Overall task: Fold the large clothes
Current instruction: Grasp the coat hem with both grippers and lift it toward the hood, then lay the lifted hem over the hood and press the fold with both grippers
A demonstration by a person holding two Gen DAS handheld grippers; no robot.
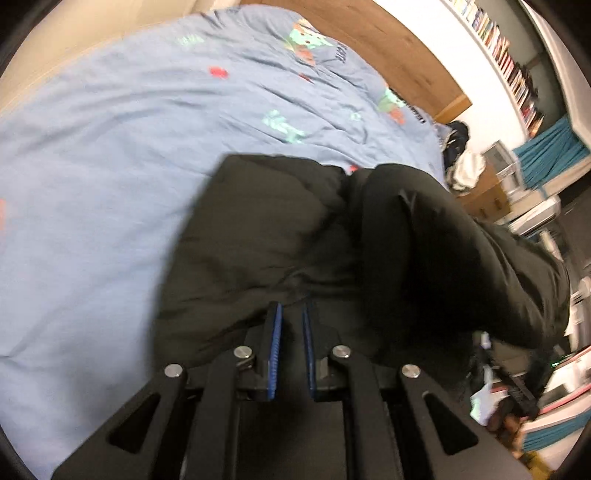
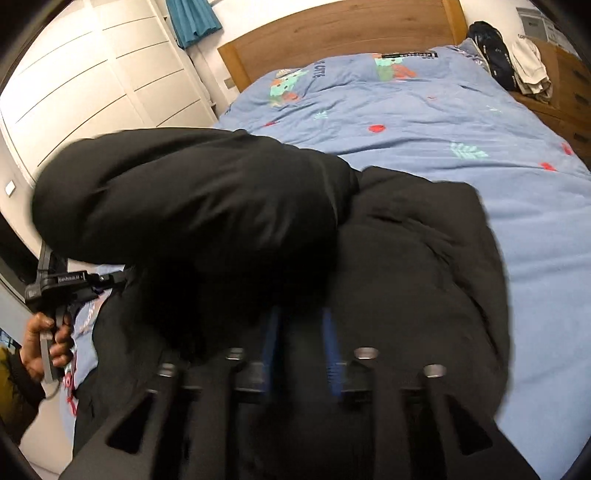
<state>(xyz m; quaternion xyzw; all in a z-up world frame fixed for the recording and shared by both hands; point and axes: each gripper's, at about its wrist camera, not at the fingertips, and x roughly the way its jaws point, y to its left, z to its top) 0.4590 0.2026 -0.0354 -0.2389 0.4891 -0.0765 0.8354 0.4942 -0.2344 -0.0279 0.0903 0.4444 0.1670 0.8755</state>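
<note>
A large black padded garment [image 1: 258,229] lies on the blue patterned bed cover [image 1: 92,184]. In the left wrist view my left gripper [image 1: 291,325] is shut on a bunch of its black cloth, and a thick fold [image 1: 443,251] rises to the right. In the right wrist view that same fold [image 2: 184,206] hangs rolled over the flat part of the garment [image 2: 406,258]. My right gripper [image 2: 301,332] stands with its blue pads apart over the dark cloth, blurred. At the left edge a hand [image 2: 48,343] holds the left gripper's handle [image 2: 55,291]; its fingers are hidden behind the fold.
A wooden headboard [image 2: 332,33] closes the far end of the bed, with blue cover [image 2: 443,122] stretching beyond the garment. White wardrobe doors [image 2: 92,74] stand at left. Clothes [image 2: 517,62] are piled on a wooden dresser at right. A bookshelf [image 1: 509,62] lines the wall.
</note>
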